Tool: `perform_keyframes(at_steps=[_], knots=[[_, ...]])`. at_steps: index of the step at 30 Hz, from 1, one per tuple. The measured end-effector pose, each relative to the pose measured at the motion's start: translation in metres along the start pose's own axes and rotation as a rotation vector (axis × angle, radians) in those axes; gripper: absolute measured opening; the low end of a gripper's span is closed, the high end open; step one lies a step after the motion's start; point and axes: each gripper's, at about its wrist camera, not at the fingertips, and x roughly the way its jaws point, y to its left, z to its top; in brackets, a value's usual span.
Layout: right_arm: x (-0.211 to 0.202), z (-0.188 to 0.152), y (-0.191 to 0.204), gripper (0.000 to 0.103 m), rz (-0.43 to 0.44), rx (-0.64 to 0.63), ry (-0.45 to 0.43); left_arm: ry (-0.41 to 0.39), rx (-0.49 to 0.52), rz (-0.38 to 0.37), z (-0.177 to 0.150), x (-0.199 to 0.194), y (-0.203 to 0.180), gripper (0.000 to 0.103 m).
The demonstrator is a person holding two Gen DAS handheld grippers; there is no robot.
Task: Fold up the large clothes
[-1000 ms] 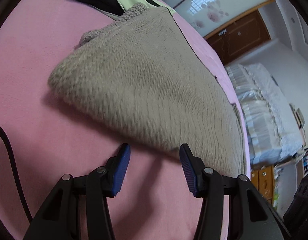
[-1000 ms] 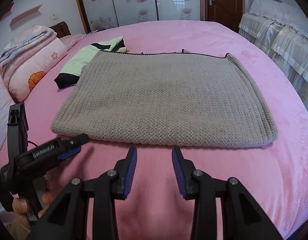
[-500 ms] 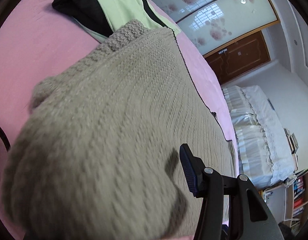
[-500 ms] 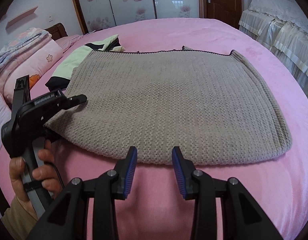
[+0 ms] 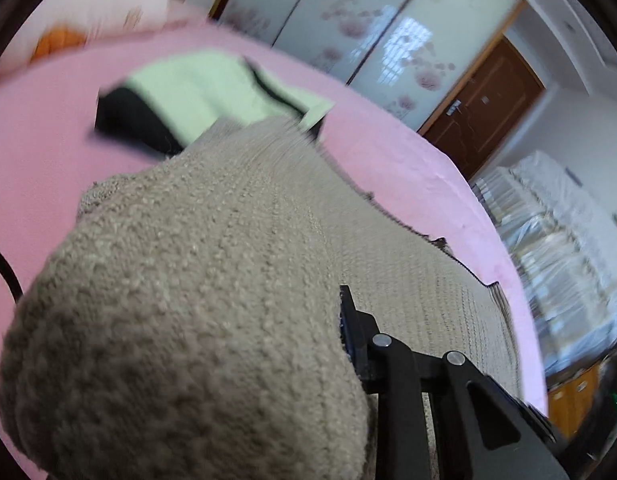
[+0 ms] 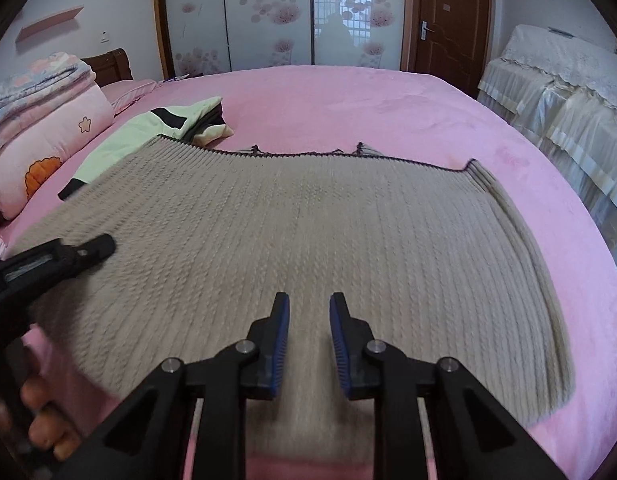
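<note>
A beige knit sweater (image 6: 308, 208) lies spread on the pink bed (image 6: 348, 100). Its near left corner (image 5: 188, 300) is bunched up and raised off the bed. My left gripper (image 6: 96, 247) is closing on that corner. The knit covers one finger and presses against the other finger (image 5: 350, 320). My right gripper (image 6: 308, 304) hovers over the sweater's near edge. Its jaws are closing, with a gap still between the blue pads and flat knit showing behind it. A hand (image 6: 40, 420) holds the left gripper's handle.
A folded green and black garment (image 6: 148, 132) lies just past the sweater's far left corner. A rolled pink quilt (image 6: 48, 120) sits at the bed's left end. Furniture under white lace covers (image 6: 568, 92) stands right of the bed. A black cable (image 5: 4, 268) crosses the left edge.
Both grippers moved forward from the bare bed onto the sweater's near edge. The left one took the near left corner and lifted it. The right jaws narrowed.
</note>
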Motion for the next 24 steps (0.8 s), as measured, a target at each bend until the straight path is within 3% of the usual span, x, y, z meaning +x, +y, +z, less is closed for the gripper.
perform_keyframes(at_steps=[3,5,12,16,19,22,24], knots=[[0.031,-0.004,0.000,0.017,0.091,-0.003,0.089,-0.037,0.071,0.009,0.008,-0.012,-0.025,0.022],[0.043,-0.012,-0.001,0.017,0.111,-0.006,0.095,-0.036,0.114,0.005,0.013,-0.020,-0.037,0.022],[0.027,-0.025,-0.043,0.014,0.273,0.138,0.108,-0.105,0.367,0.037,0.005,-0.039,-0.132,0.022],[-0.010,-0.046,-0.088,0.014,0.228,0.229,0.085,-0.114,0.544,0.014,-0.018,-0.039,-0.201,0.022],[-0.042,-0.071,-0.138,0.014,0.184,0.352,0.051,-0.084,0.697,-0.014,-0.055,-0.025,-0.257,0.022],[-0.065,-0.099,-0.188,0.014,0.117,0.469,0.039,-0.029,0.896,-0.001,-0.115,0.003,-0.301,0.024],[-0.076,-0.112,-0.214,0.014,0.073,0.516,0.041,0.030,1.012,0.060,-0.157,0.029,-0.316,0.030]])
